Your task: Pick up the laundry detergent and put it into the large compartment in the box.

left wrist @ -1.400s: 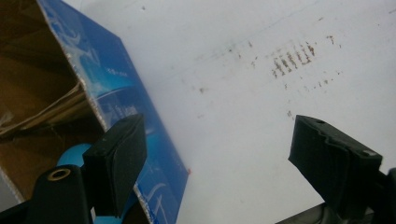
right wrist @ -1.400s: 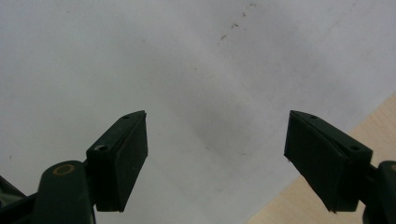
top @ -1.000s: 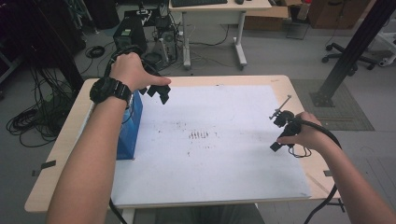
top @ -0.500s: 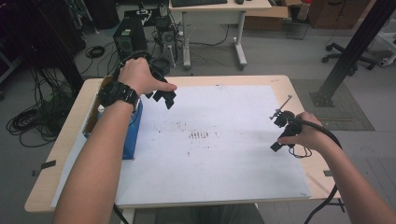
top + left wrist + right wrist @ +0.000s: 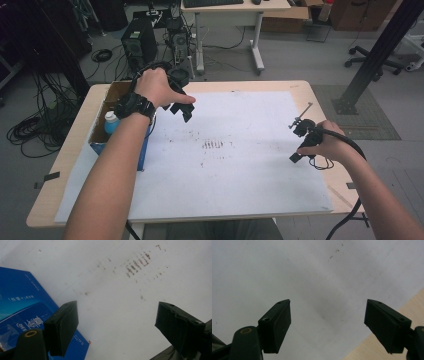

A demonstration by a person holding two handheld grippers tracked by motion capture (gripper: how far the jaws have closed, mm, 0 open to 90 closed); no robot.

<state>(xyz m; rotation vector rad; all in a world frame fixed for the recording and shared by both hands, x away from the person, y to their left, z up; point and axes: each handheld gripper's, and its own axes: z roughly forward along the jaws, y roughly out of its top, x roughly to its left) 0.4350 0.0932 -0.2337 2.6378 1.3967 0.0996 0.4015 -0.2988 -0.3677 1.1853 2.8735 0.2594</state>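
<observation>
A blue cardboard box (image 5: 116, 129) stands open at the table's left side, with a bottle with a blue cap (image 5: 110, 121) inside it. My left gripper (image 5: 181, 109) hovers above the white sheet (image 5: 235, 155) just right of the box, jaws wide open and empty. Seen from the left gripper view, the box's blue printed side (image 5: 22, 305) lies behind one finger (image 5: 62, 325). My right gripper (image 5: 299, 142) rests low over the sheet's right part, open, nothing between its pads (image 5: 277, 325).
Brown smudges (image 5: 215, 145) mark the middle of the sheet. The wooden table edge (image 5: 392, 340) runs close to the right gripper. Beyond the table stand a computer tower (image 5: 136, 37), cables, a desk and an office chair (image 5: 372, 52).
My left hand and gripper have moved right, from above the box to over the sheet beside it. The right gripper has stayed put.
</observation>
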